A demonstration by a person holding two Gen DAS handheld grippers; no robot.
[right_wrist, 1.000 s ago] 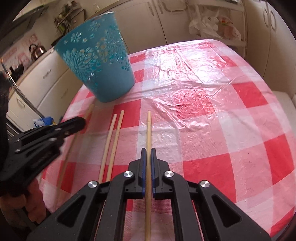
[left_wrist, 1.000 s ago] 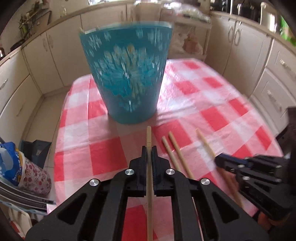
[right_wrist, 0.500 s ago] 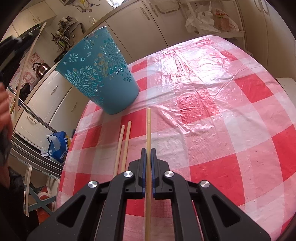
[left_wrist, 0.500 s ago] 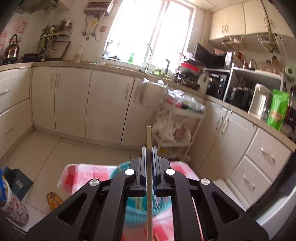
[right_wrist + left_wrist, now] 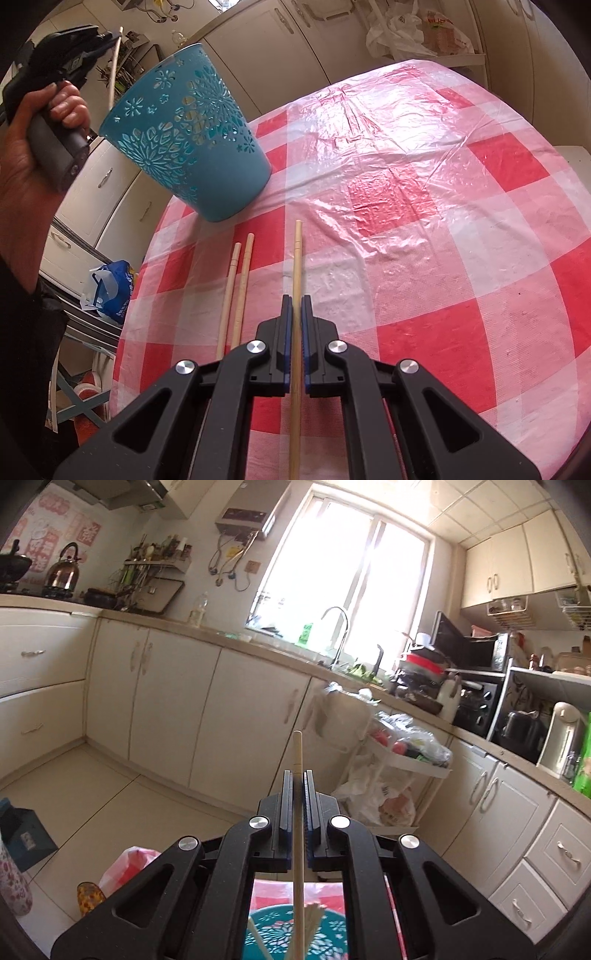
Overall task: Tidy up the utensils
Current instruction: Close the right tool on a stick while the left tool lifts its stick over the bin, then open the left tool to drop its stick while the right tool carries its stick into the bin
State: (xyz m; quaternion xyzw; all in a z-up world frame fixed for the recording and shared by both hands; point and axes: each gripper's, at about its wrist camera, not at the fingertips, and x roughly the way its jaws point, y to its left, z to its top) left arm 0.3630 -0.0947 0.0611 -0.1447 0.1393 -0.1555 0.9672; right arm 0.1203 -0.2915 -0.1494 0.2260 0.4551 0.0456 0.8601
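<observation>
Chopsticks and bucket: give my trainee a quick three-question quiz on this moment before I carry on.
1. True or false: the right gripper is shut on a chopstick.
2. How many loose chopsticks lie on the checked tablecloth, left of the one that the right gripper holds?
3. Where is the left gripper with its chopstick? A) flat on the table B) raised above the blue bucket C) under the table

Key: 1 true; 2 two; 3 B.
</observation>
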